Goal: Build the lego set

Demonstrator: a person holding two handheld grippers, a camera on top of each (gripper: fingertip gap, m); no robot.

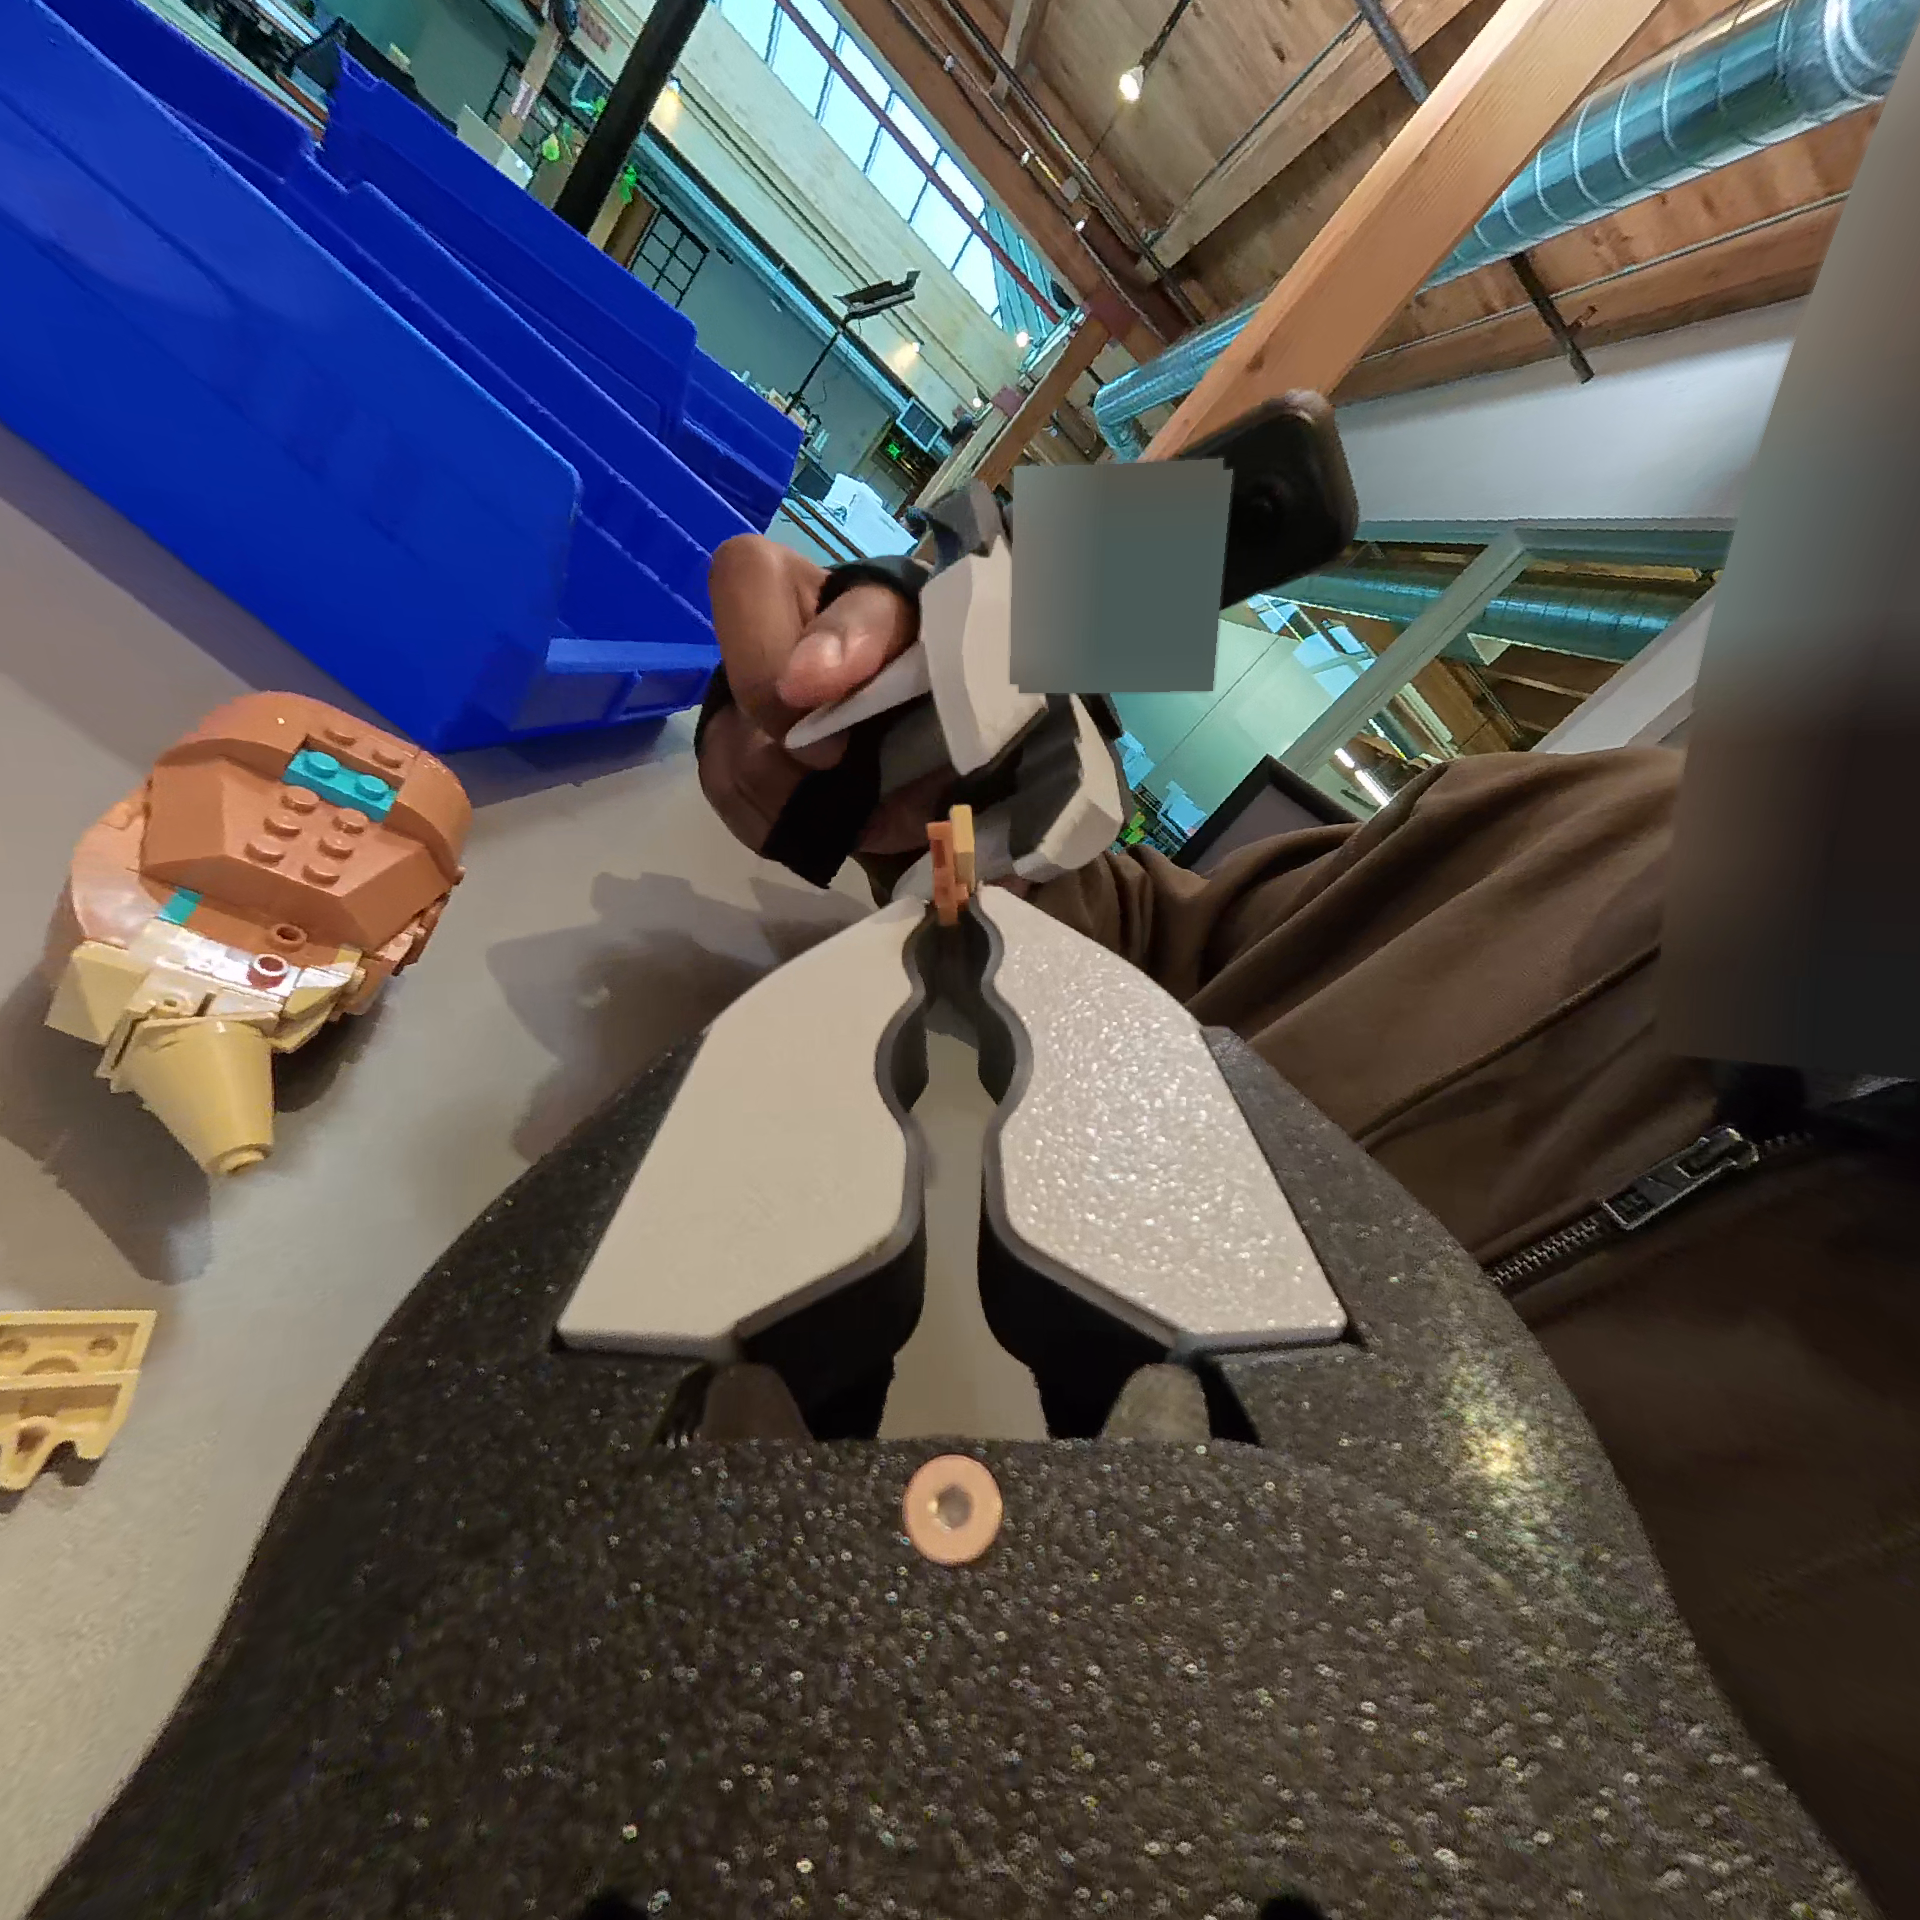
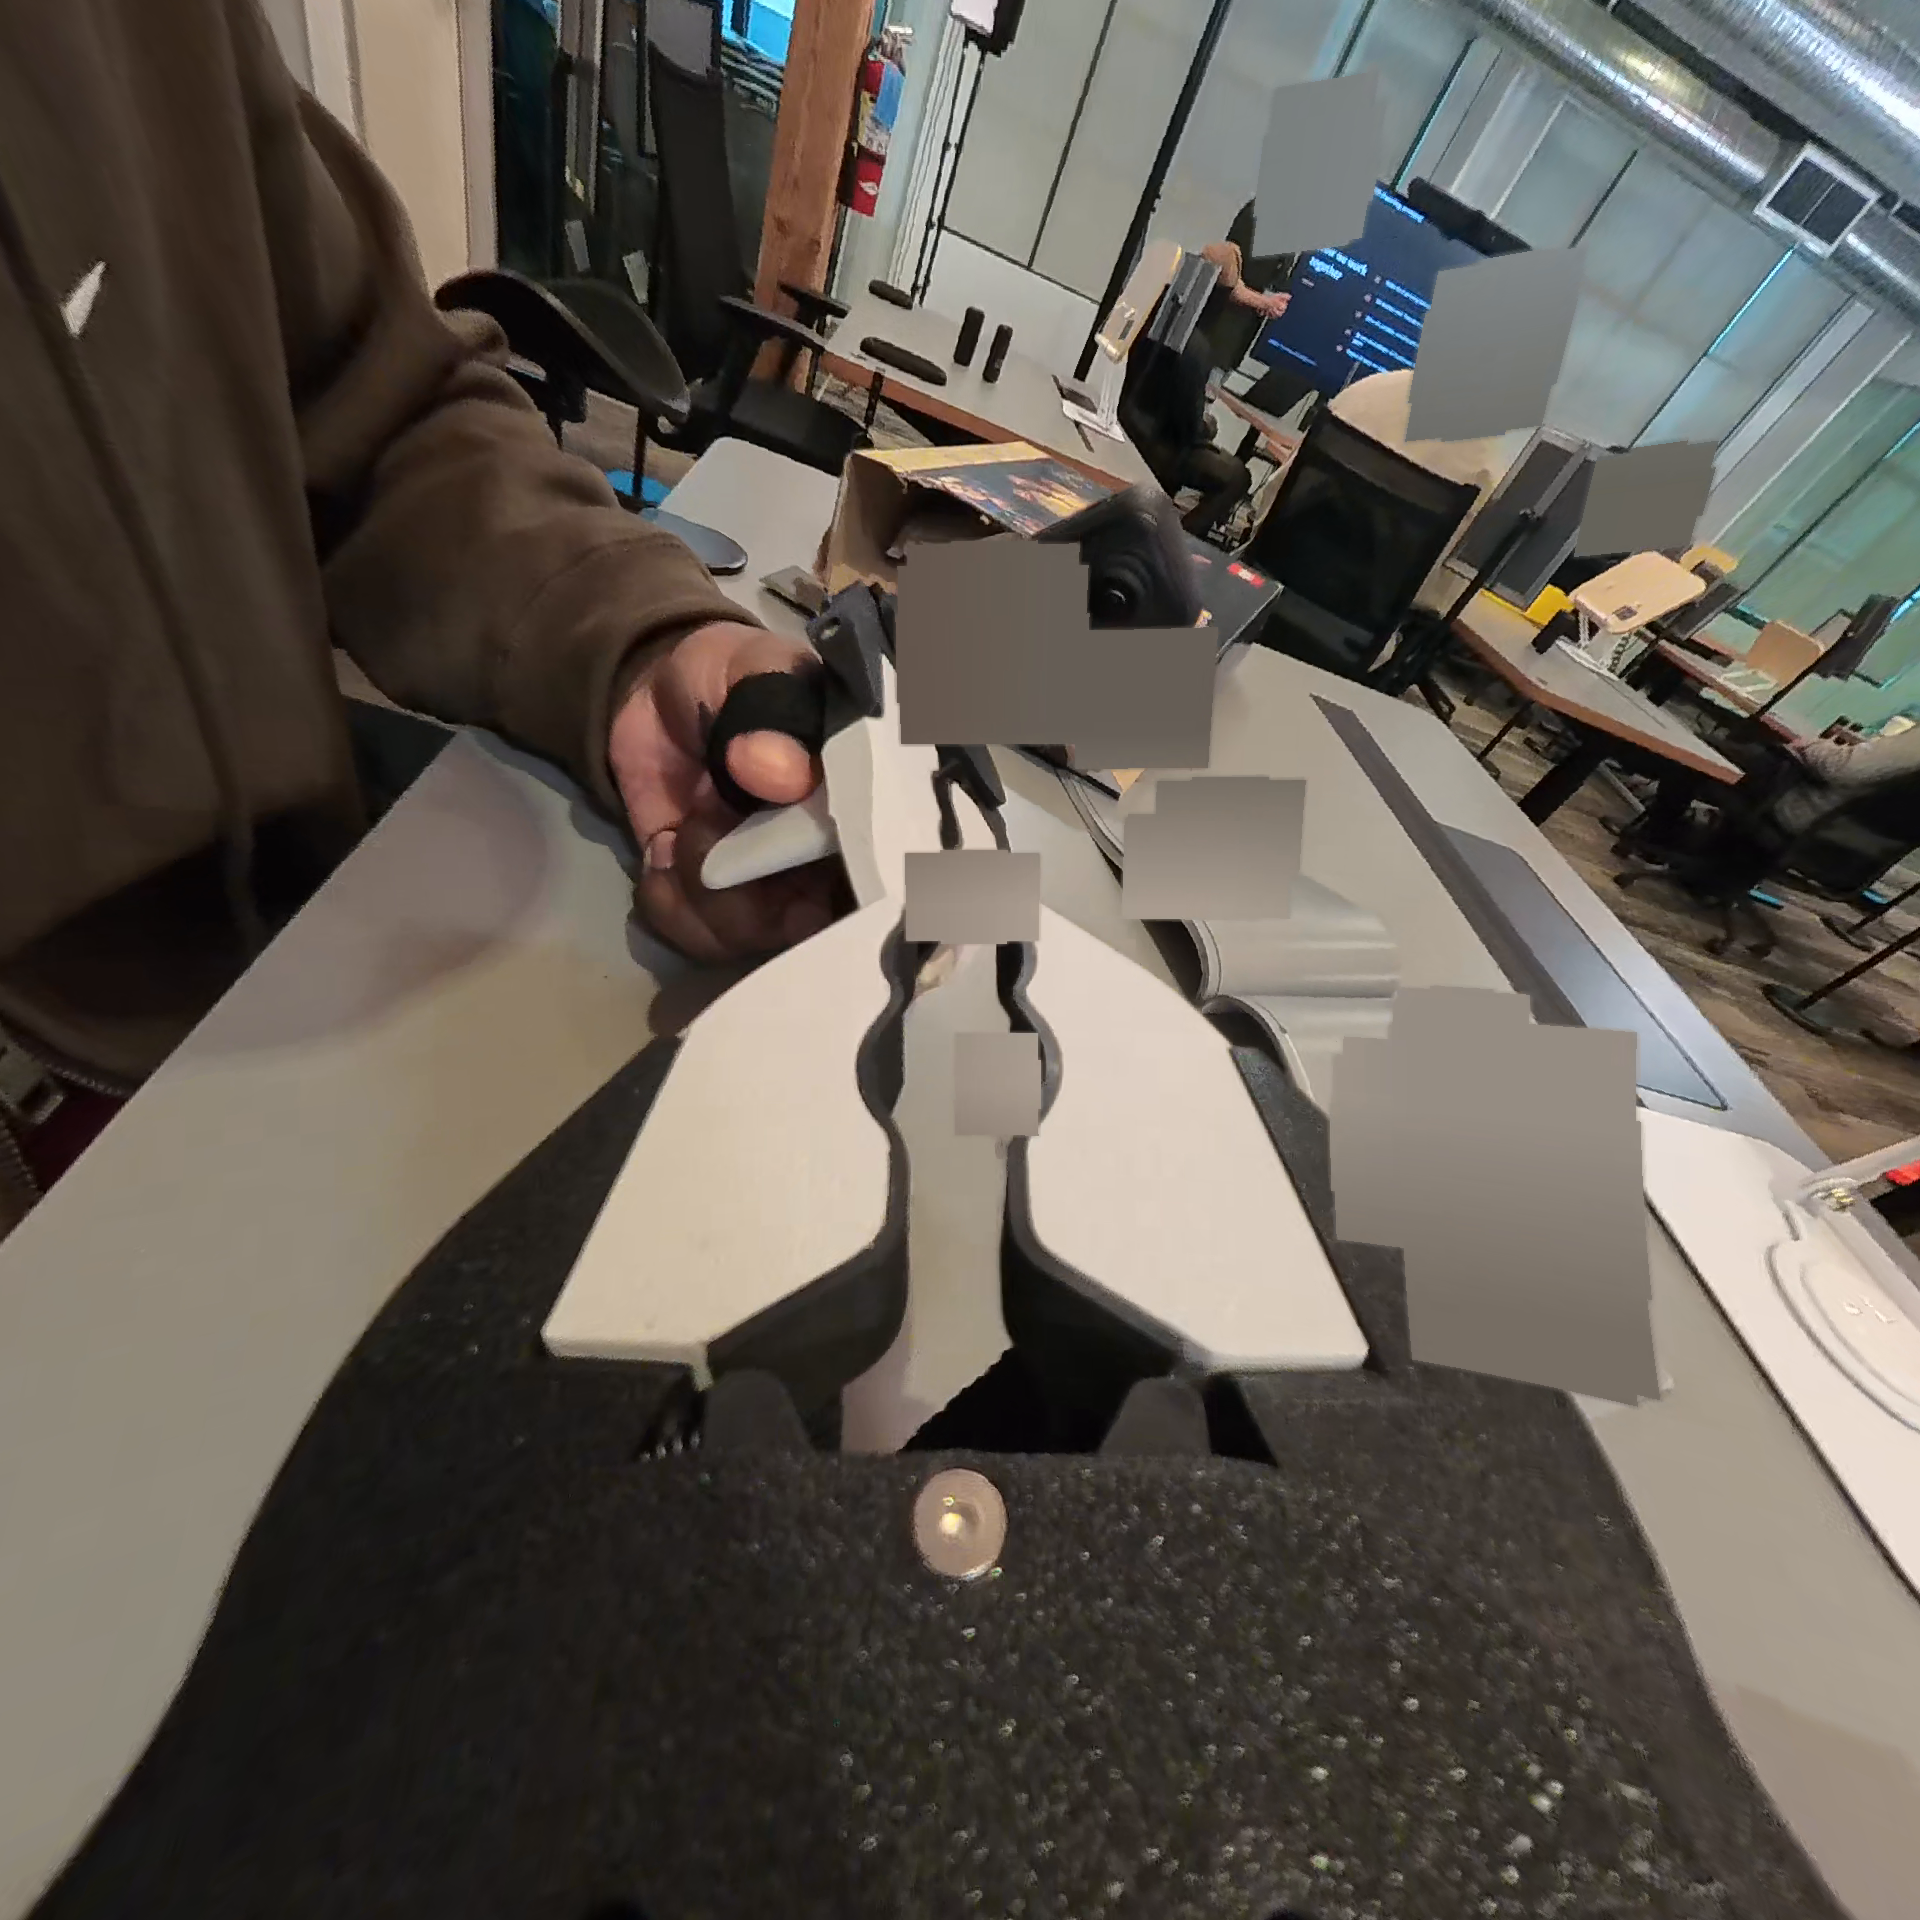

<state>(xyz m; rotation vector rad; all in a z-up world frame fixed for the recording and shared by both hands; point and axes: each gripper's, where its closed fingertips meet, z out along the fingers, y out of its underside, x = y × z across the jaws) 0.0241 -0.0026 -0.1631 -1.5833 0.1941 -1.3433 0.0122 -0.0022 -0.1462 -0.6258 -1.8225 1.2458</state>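
Jaws pinch two small bricks (image 1: 954, 857); one model (image 1: 260, 914).

Two tools (image 1: 951, 920) (image 2: 961, 961), one model (image 1: 260, 894), blue bins (image 1: 312, 416).

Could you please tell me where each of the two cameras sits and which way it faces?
Left wrist view: sits on the left hand-held gripper, looking along its fingers at small orange and tan lego pieces pinched at their tips, above the grey table; beyond, the person's right hand.

Right wrist view: sits on the right hand-held gripper, facing across the table towards an office; the left hand shows.

Shared: each shows the other gripper and the brown sleeve.
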